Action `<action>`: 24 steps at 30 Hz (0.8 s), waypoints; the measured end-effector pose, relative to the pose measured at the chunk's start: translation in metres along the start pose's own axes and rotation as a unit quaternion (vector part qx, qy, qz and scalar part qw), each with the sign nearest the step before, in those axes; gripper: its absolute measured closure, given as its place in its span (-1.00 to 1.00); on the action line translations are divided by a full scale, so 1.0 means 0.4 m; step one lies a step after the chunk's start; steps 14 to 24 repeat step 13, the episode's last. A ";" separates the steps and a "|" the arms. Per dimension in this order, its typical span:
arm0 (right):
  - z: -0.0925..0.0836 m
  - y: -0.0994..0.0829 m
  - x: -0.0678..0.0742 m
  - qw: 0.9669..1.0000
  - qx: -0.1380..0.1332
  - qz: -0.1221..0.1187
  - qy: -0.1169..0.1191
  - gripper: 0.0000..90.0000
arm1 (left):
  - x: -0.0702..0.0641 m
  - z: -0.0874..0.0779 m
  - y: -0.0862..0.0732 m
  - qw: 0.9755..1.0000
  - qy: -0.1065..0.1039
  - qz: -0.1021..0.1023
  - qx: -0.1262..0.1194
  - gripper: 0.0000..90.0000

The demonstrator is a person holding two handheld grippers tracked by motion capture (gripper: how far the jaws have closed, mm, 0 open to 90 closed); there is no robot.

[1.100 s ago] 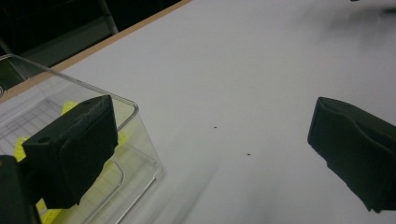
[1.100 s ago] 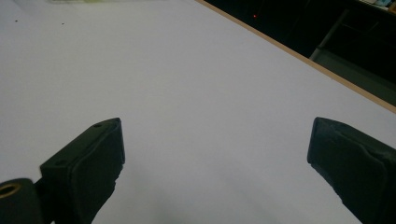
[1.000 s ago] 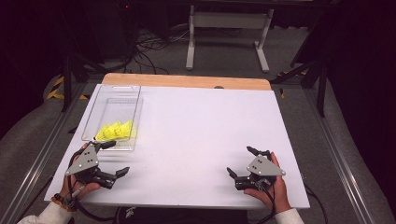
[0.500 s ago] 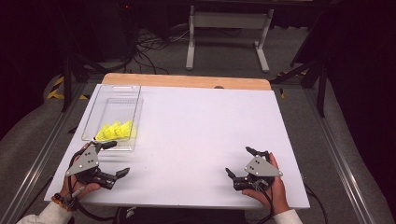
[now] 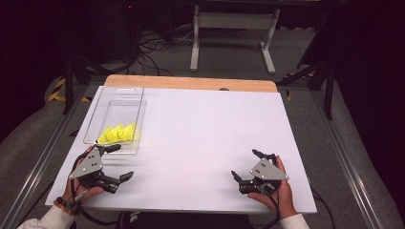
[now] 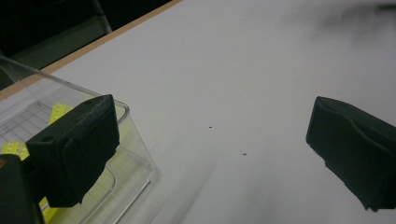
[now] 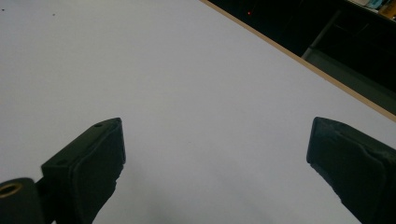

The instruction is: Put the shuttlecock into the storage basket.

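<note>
Yellow pieces (image 5: 118, 134), small and piled loosely, lie inside the clear tray (image 5: 93, 125), at the tray's near end, the end toward the person. In left gripper view the yellow pieces (image 6: 60, 111) show through the clear tray (image 6: 135, 154) wall, some with a dotted or grid print, exact shape hard to tell. Tray bottom has a grid pattern, tray sits on the white bench (image 5: 200, 138), long side running away from the person

Left gripper (image 5: 113, 162) just beside the tray's near end, one jaw at the tray's near rim, other jaw well off the tray over bare bench. Jaws spread wide, nothing between them. In left gripper view the left gripper (image 6: 210, 144) has one jaw overlapping the tray's rounded corner; touching or just above, cannot tell. Left hand (image 5: 79, 183) holds it, nearer the person than the tray

Right gripper (image 5: 246, 165) well apart from the tray, across the bench from it, near the person's edge. Jaws wide apart, holding nothing. Right gripper view: right gripper (image 7: 215, 154) over bare white bench (image 7: 187, 84). Right hand (image 5: 277, 191) wraps it from below

Beyond the tray, a wooden strip (image 5: 191, 82) along the bench's far edge
</note>
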State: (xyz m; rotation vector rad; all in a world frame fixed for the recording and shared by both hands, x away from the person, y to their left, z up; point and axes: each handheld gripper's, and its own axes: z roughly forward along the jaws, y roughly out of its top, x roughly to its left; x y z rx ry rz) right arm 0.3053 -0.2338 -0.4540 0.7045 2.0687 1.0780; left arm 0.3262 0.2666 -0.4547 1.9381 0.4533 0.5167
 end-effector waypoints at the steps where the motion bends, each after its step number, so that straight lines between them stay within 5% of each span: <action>1: 0.000 0.000 0.000 1.000 0.000 -0.001 0.000 -0.88 | 0.000 -0.001 0.000 1.000 0.001 -0.001 0.000 -0.92; 24: 0.008 0.001 -0.002 1.000 0.003 -0.002 0.002 -0.88 | 0.003 -0.004 -0.003 1.000 0.006 -0.004 0.003 -0.92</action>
